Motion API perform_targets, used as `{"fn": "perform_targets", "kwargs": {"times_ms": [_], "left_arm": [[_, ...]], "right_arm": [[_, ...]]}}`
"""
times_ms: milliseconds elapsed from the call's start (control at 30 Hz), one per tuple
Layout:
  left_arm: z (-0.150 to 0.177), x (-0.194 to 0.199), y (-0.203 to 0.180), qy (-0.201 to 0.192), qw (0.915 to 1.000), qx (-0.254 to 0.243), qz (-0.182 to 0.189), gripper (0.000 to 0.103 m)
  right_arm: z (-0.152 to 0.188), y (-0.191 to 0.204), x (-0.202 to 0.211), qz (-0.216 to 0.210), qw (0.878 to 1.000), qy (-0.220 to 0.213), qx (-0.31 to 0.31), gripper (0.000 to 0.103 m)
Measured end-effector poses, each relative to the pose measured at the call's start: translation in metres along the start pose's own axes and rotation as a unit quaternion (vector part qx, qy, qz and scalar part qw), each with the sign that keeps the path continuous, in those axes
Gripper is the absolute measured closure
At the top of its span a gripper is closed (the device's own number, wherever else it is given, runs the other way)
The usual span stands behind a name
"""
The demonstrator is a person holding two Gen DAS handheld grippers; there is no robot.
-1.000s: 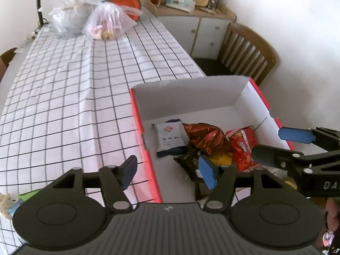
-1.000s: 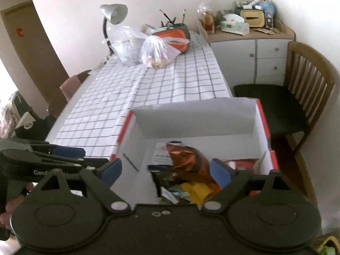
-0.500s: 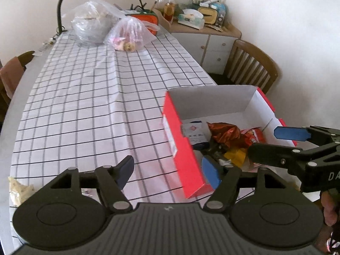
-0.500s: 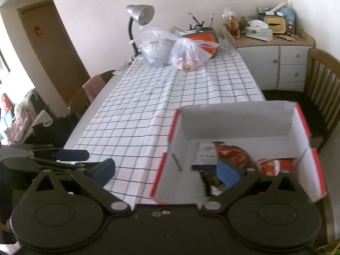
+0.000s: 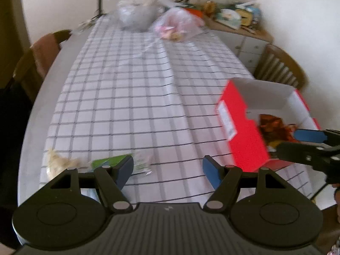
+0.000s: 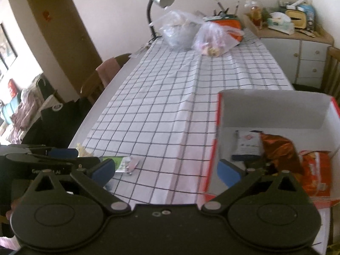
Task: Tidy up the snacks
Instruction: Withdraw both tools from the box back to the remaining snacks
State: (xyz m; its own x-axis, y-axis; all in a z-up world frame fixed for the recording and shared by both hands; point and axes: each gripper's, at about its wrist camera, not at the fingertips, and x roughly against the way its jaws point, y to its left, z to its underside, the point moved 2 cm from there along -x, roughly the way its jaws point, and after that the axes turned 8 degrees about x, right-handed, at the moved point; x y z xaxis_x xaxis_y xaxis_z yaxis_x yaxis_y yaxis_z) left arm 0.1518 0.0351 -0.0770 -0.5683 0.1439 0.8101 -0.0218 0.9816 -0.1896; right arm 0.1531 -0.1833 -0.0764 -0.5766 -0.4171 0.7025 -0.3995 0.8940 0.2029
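Two clear plastic bags (image 6: 187, 31): far end, way past the red cardboard box (image 5: 240, 131)
Loose green snack packet (image 6: 119, 162): one, left of box
Left gripper (image 5: 167, 167), right gripper (image 6: 166, 170): fingers apart, both empty

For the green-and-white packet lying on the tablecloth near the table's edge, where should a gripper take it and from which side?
The green-and-white packet lies flat on the checked tablecloth, so its faces cannot be pinched. Probably best taken across its narrow width from above, gripper tilted steeply down, one finger on each long edge. The left gripper is nearest and open.
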Motion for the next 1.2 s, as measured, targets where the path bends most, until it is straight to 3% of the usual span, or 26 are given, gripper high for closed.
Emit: {"fn": "perform_targets", "kwargs": {"times_ms": [367, 600, 767, 967, 1200], "left_arm": [[0.022, -0.021, 0.065, 0.040, 0.9975, 0.050, -0.031, 0.032], [0.041, -0.040, 0.086, 0.064, 0.9951, 0.068, -0.034, 0.032], [0.053, -0.051, 0.089, 0.071, 0.9943, 0.070, -0.038, 0.032], [0.067, -0.059, 0.083, 0.068, 0.9954, 0.050, -0.045, 0.032], [0.076, -0.068, 0.080, 0.061, 0.9954, 0.043, -0.060, 0.044]], "right_arm": [[-0.003, 0.034, -0.051, -0.014, 0.998, 0.045, 0.032, 0.001], [-0.006, 0.047, -0.086, -0.028, 0.995, 0.076, 0.050, 0.001], [-0.009, 0.061, -0.112, -0.039, 0.990, 0.097, 0.098, 0.001], [-0.009, 0.081, -0.145, -0.055, 0.972, 0.127, 0.191, 0.005], [-0.003, 0.105, -0.180, -0.068, 0.937, 0.145, 0.310, 0.015]]}}
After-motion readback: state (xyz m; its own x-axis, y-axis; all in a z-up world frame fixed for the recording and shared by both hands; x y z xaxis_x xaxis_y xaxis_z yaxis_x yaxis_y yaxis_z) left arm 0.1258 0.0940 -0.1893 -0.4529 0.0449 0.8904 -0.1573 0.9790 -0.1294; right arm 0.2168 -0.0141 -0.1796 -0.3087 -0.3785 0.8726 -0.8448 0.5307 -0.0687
